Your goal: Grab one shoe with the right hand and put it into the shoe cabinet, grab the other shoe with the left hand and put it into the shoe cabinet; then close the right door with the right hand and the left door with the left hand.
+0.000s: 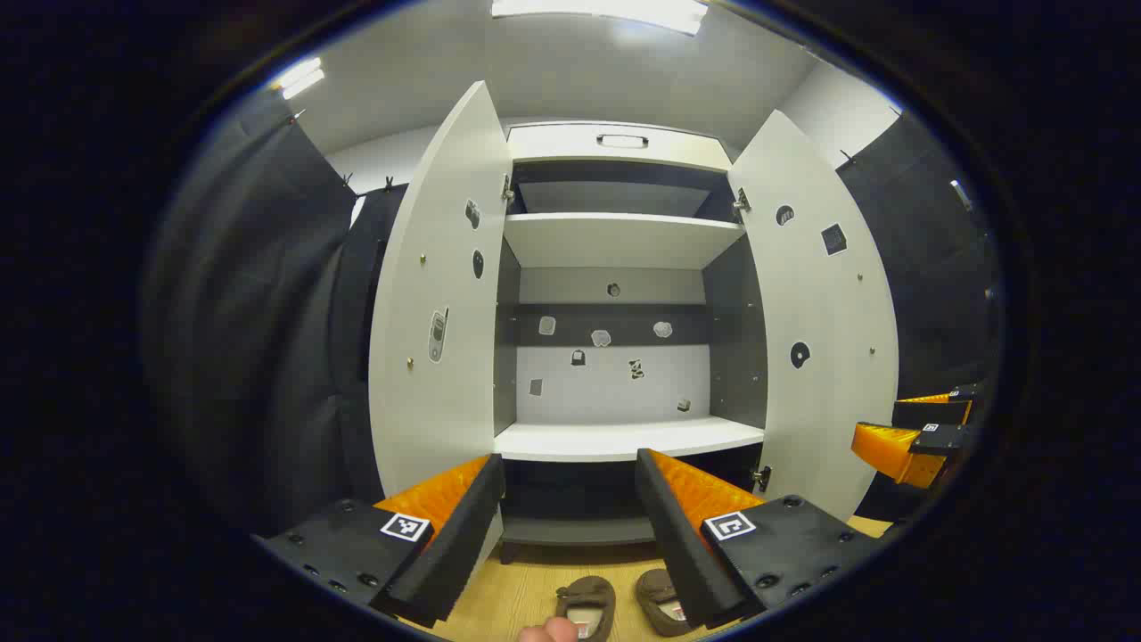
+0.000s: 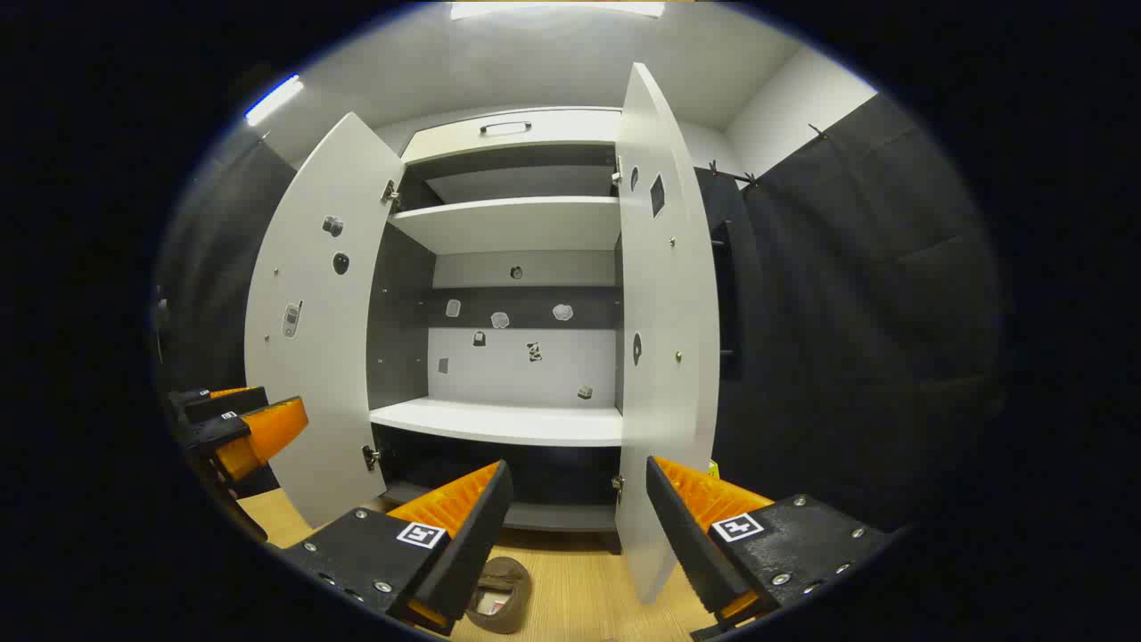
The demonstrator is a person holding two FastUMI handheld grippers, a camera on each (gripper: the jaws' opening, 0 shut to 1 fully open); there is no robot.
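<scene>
The white shoe cabinet stands ahead with both doors swung wide. Its left door and right door hang open. Two brown shoes lie on the wooden floor in front: one shoe and a second shoe beside it. My left gripper is open above the shoes, holding nothing. My right gripper is open too, just above one shoe, nothing between its fingers.
The middle shelf and the lower shelf carry nothing; small stickers dot the back panel and doors. Black curtain walls close in both sides. A fingertip shows at the bottom of the left gripper view.
</scene>
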